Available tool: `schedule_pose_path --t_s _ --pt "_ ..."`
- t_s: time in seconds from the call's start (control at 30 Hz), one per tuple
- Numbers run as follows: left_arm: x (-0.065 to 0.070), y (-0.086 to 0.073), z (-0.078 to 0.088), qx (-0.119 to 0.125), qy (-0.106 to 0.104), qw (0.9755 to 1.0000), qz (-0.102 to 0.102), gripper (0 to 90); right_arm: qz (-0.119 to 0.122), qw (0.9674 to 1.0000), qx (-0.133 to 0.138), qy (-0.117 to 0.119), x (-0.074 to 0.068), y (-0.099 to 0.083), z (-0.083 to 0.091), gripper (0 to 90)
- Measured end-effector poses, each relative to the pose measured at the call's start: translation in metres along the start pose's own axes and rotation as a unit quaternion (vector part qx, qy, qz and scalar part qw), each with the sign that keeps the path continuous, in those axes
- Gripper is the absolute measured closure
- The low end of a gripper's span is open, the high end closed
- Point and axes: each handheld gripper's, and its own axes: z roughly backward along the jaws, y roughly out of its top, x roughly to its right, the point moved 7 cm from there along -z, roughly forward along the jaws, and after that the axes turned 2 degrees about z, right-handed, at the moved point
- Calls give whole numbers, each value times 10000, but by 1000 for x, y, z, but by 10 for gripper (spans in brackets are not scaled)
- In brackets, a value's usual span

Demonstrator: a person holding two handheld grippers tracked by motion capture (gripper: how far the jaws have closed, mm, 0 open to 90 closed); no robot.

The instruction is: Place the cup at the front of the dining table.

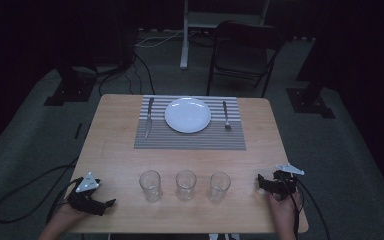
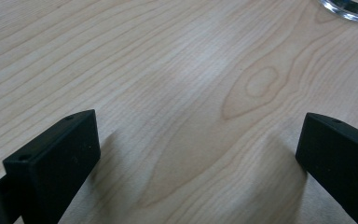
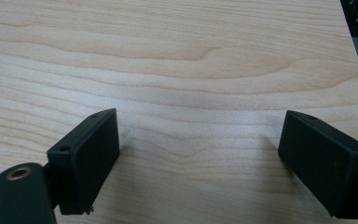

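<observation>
While both rest idle, step: pre-start, my guess.
left gripper (image 1: 107, 203): 7 o'clock, jaws wide, empty.
right gripper (image 1: 261, 181): 4 o'clock, jaws wide, empty.
next: likely reach a glass (image 1: 150, 185).

A light wooden counter (image 1: 110, 150) is standing on grey carpet (image 1: 40, 115), catching most of the dim light. Beyond its far edge a dark folding chair (image 1: 242, 52) is sitting empty, just beside a pale upright post (image 1: 184, 35). Black stand bases are resting on the carpet at the left (image 1: 72, 87) and right (image 1: 310, 100). Cables (image 1: 130, 65) are trailing across the floor toward the far end, which is fading into darkness.
</observation>
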Motion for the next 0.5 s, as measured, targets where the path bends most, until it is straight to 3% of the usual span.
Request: schedule_pose_path --t_s 0.23,0.5 --pt "-1 1 2 -44 -110 9999 102 1 0 10000 -4 -1 0 0 0 122" --pt "0 0 1 -110 -35 9999 -55 5 1 10000 -4 -1 0 0 0 122"
